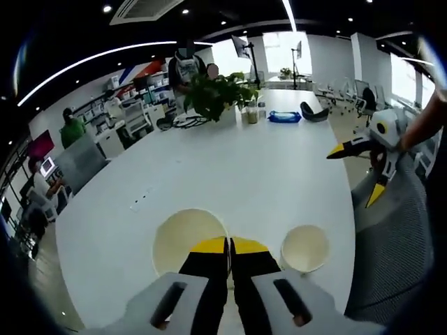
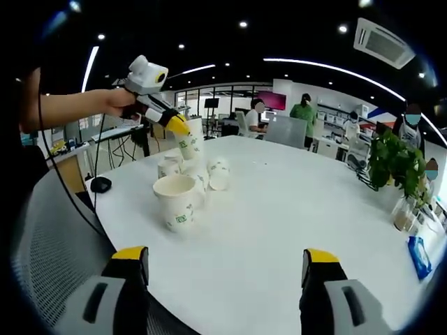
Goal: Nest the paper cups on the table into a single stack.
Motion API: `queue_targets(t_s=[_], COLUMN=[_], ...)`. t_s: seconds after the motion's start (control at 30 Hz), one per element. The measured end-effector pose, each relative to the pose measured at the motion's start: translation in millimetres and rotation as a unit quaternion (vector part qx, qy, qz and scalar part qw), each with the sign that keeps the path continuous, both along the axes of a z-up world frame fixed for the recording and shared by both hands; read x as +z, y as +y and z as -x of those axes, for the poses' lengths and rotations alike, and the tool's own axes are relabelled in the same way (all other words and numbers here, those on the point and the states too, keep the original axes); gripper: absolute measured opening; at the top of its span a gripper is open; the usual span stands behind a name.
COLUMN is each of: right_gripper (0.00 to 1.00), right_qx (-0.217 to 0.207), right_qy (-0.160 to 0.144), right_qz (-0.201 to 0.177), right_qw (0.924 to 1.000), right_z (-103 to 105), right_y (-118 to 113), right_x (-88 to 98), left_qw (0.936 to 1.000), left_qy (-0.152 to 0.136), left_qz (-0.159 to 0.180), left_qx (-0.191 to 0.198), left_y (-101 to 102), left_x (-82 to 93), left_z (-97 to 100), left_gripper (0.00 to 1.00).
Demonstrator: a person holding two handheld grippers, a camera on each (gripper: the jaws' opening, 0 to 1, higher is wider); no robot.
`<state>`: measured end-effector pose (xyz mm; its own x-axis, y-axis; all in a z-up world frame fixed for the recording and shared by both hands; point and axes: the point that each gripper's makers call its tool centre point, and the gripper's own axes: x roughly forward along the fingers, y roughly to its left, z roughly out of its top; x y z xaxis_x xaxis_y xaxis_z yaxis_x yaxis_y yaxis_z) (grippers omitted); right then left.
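In the left gripper view my left gripper [image 1: 228, 242] is shut on the rim of a white paper cup [image 1: 183, 237], whose open mouth faces the camera. A second cup [image 1: 305, 248] stands upright on the white table [image 1: 265, 167] to its right. In the right gripper view that left gripper [image 2: 179, 126] holds the held cup [image 2: 190, 148] tilted above a cluster of cups [image 2: 213, 173] lying on the table. One upright cup [image 2: 177, 200] stands in front of the cluster. My right gripper [image 2: 225, 257] is open near the table's edge with nothing between its jaws; it also appears as the right gripper [image 1: 357, 173], off the table's side.
A potted plant [image 1: 216, 94], a blue packet [image 1: 284, 117] and a dark object [image 1: 313, 112] sit at the table's far end. A grey mesh chair [image 1: 394, 244] stands beside the table. A black mouse [image 2: 101, 183] lies on a side desk. People sit and stand around the office.
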<state>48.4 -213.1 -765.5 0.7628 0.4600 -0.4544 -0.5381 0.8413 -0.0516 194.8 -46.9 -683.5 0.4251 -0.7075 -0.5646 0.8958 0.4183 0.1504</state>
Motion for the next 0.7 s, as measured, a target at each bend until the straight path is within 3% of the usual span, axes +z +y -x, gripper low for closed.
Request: queue_targets(t_s=[0.37,0.6,0.7], right_gripper=[0.92,0.92,0.92], right_qx=[0.000,-0.002,-0.002], right_qy=[0.000,-0.002,-0.003], right_qz=[0.001,0.001,0.000], right_qw=[1.0000,1.0000,1.0000], right_z=[0,-1,-1], right_y=[-1,-2,-3], right_x=[-0.2,0.0,-0.3], left_qw=[0.9993,0.9965,0.9962], left_qy=[0.008,0.030,0.032], left_qz=[0.002,-0.018,-0.020], left_qx=[-0.037,-0.076,-0.079], left_y=[-15,-26,-26], left_x=[16.7,4.2,0.4], left_z=[31.7,58.1,59.4], left_gripper=[0.00,0.00,0.00])
